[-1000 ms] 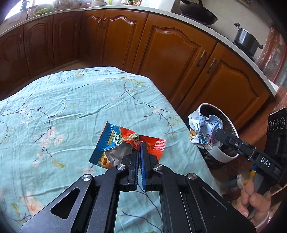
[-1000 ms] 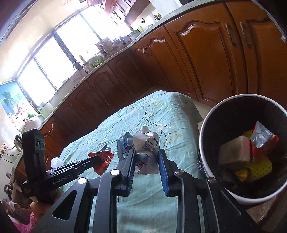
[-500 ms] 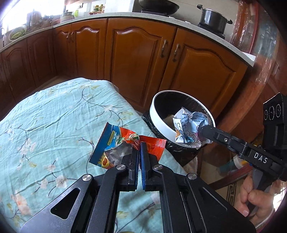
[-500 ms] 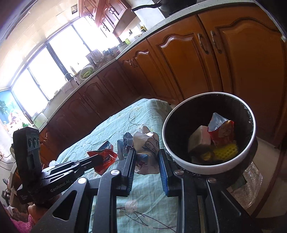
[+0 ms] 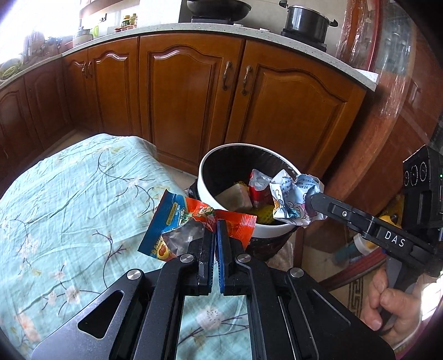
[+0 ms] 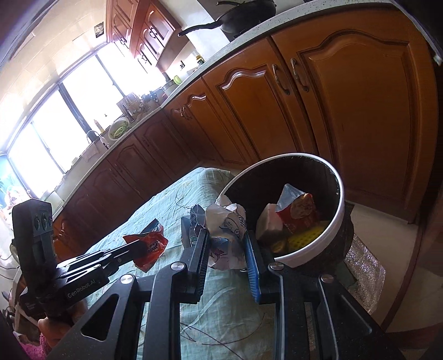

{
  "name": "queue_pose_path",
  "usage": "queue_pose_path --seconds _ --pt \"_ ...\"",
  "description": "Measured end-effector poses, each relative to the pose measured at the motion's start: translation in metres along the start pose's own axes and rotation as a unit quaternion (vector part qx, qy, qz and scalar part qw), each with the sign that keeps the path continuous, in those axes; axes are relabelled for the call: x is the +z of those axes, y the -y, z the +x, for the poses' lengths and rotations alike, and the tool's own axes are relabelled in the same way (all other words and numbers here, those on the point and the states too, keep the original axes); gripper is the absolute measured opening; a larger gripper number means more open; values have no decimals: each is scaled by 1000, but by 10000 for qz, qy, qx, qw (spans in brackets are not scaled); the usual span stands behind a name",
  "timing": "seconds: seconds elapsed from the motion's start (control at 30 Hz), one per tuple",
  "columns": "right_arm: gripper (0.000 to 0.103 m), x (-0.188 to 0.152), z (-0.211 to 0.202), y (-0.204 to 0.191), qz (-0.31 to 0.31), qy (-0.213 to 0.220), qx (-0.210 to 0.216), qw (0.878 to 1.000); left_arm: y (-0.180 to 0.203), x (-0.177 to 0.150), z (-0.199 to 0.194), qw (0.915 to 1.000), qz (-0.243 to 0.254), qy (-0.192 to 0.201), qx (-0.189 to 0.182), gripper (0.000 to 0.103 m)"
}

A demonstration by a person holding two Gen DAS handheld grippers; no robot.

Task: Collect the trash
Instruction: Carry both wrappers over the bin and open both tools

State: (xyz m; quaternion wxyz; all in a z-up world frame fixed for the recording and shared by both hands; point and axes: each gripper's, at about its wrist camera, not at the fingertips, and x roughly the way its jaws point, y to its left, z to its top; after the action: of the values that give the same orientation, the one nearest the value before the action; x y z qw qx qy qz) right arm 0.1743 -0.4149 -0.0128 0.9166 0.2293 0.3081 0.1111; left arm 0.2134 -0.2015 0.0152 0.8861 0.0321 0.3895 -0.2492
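snack wrapper (image 5: 191,221): red-blue, crumpled | paper wad (image 5: 293,198): white, printed, crumpled

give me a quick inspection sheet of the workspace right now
surface: table under a teal floral cloth, wrinkled.
job's things: crumpled white wrapper held over the trash bin rim; red and blue snack bag held short of the bin, over the table edge; bin already holds wrappers and a pale block.
clutter: nothing seen on the cloth.
grippers: left gripper shut on the snack bag; right gripper shut on the wrapper.
cables: nothing seen.
surroundings: wooden cabinets, pot and pan on the counter, bright window.
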Motion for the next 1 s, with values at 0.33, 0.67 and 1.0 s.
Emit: queue_pose_path --seconds 0.33,0.67,1.0 --pt "25 21 13 22 -64 21 -404 9992 20 30 25 9997 154 29 -181 2" --pt "25 32 29 32 -127 -78 -617 9980 38 48 62 9988 356 -178 -274 2" --pt "25 37 47 40 -140 -293 -692 9971 46 45 95 9976 440 -466 -265 2"
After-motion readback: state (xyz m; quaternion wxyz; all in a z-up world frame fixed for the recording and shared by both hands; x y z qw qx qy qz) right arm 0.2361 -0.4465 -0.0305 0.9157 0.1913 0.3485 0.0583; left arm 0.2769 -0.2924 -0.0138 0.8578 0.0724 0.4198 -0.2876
